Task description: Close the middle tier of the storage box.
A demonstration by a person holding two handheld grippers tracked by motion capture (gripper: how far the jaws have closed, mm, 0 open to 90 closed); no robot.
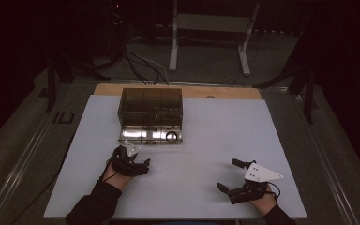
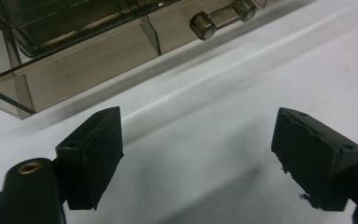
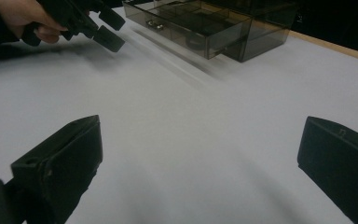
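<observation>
A smoky see-through drawer box stands at the far left-centre of the white table top. Its bottom drawer is pulled out toward me, with a round knob on its front. My left gripper hovers just in front of that drawer. Its jaws are open with nothing between them, and the box lies just ahead. My right gripper rests near the front right of the table, open and empty. From there I see the box and the left gripper farther off.
A wooden strip edges the table's far side. Beyond it, on the dark floor, stand a white frame and several black cables. Bare white surface lies between the two grippers and to the right of the box.
</observation>
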